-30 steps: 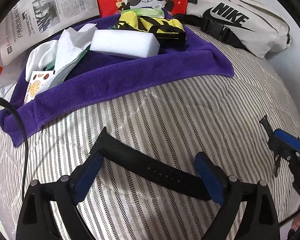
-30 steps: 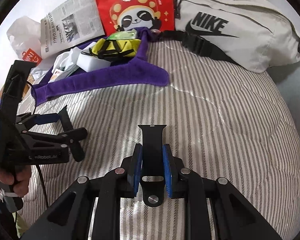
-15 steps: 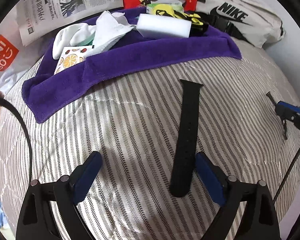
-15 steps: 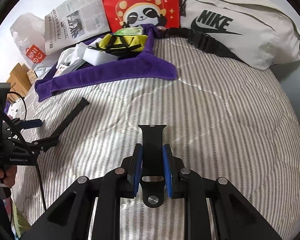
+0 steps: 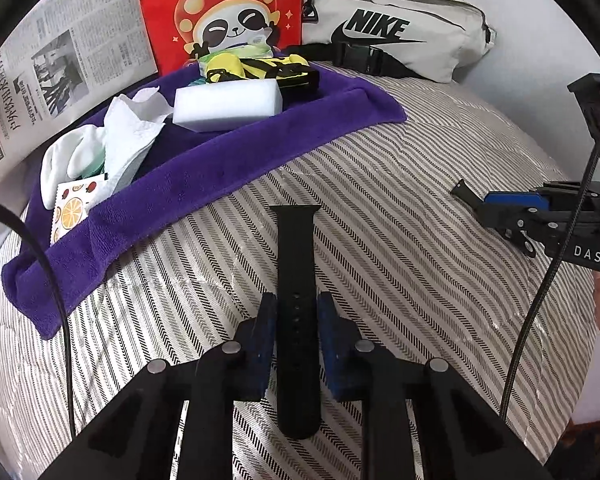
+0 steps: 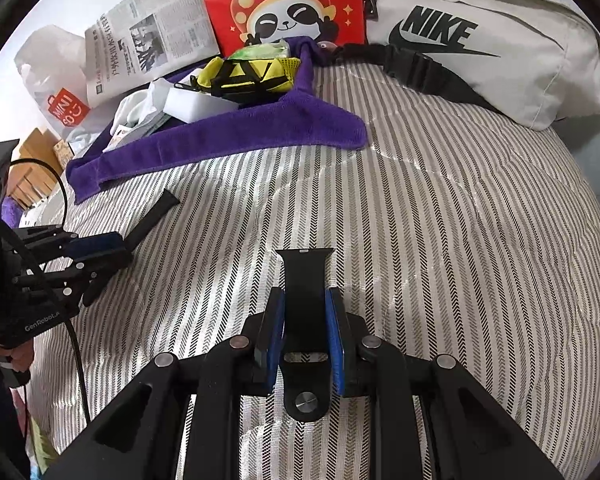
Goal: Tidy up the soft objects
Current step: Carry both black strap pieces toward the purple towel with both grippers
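the left gripper (image 5: pixel 296 336) has just been closing its fingers, and they now sit narrow with the long watch strap half (image 5: pixel 296 300) between the blue pads (image 5: pixel 269 334), which look to be touching its edges. the strap runs straight away from the fingers, its far end lying on the striped quilt (image 5: pixel 400 280) of the bed, on the near side of the purple towel (image 5: pixel 204 172). the right gripper (image 6: pixel 305 334) has its fingers clamped on the short strap half (image 6: pixel 305 280), the piece with the metal stud, also nearer than the towel and to the right of the left gripper.

the step in hand seems to be taking up the long strap so both halves can join the pile. to do it well, i would check the pads bite the strap's sides squarely before lifting, since a thin rubbery band can twist or slip out, and lift gently so the free end does not drag and snag on the quilt.

on the towel lie a fruit-print packet (image 5: pixel 70 210), crumpled white tissue (image 5: pixel 128 136), a white foam block (image 5: pixel 226 104) and a yellow and black pouch (image 5: pixel 256 70). behind the towel stand a newspaper (image 5: pixel 60 72), a red panda bag (image 5: pixel 220 12) and a nike waist bag (image 5: pixel 396 32).
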Tool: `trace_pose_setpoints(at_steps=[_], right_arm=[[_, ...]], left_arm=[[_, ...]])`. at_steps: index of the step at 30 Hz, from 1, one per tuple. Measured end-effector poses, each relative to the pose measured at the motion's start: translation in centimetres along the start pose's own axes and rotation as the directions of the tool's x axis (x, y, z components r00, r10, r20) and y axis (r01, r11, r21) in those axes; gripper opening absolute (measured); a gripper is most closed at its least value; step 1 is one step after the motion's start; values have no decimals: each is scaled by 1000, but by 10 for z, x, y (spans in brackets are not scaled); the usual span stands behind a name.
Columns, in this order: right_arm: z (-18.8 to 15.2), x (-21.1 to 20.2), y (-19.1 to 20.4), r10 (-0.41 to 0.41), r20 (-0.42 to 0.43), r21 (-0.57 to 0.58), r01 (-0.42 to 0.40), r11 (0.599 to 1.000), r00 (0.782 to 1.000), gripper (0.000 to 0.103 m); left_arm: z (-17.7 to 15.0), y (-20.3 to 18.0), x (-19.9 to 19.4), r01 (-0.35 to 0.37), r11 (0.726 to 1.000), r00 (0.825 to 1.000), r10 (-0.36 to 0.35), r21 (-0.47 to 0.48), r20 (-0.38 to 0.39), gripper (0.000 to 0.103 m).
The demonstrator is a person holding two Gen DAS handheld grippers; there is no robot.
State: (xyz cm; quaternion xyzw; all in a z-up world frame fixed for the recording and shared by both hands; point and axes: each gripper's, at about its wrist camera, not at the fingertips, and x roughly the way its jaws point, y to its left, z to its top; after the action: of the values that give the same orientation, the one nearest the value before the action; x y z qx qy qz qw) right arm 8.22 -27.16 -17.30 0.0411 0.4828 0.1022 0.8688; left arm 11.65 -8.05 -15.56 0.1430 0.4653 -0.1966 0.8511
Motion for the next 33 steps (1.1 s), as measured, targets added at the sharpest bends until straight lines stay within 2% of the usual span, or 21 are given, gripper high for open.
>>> trace_pose_setpoints(at_steps=[5, 9, 13, 15, 21, 25, 29, 33], right_arm=[[-2, -1, 4, -25, -23, -45, 24, 999, 999, 22], [-5, 0, 7, -44, -2, -70, 43, 997, 999, 23], [-5, -1, 3, -30, 6, -60, 30, 998, 1000, 22], [-4, -1, 1, -22, -7, -44, 21, 999, 1000, 21], [-6, -1, 9, -65, -8, -65, 65, 996, 998, 21], [0, 2, 3, -35, -2, -23, 35, 999, 999, 22], [7, 2, 4, -25, -33, -5, 25, 1000, 999, 21], [14, -11, 16, -3, -11, -28, 3, 1000, 1000, 21]], left_arm=[[5, -2, 1, 7, 1000, 1000, -7, 19, -19, 21], [8, -2, 1, 6, 1000, 1000, -5, 24, -27, 21], [11, -5, 3, -1, 1000, 1000, 2, 31, -23, 20], [11, -4, 4, -1, 1000, 1000, 2, 24, -22, 20], [8, -5, 3, -2, 1000, 1000, 2, -7, -16, 20], [8, -3, 3, 6, 1000, 1000, -6, -9, -12, 20], [6, 0, 0, 21, 999, 1000, -21, -50, 0, 20], [3, 4, -17, 62, 995, 998, -60, -74, 25, 20]])
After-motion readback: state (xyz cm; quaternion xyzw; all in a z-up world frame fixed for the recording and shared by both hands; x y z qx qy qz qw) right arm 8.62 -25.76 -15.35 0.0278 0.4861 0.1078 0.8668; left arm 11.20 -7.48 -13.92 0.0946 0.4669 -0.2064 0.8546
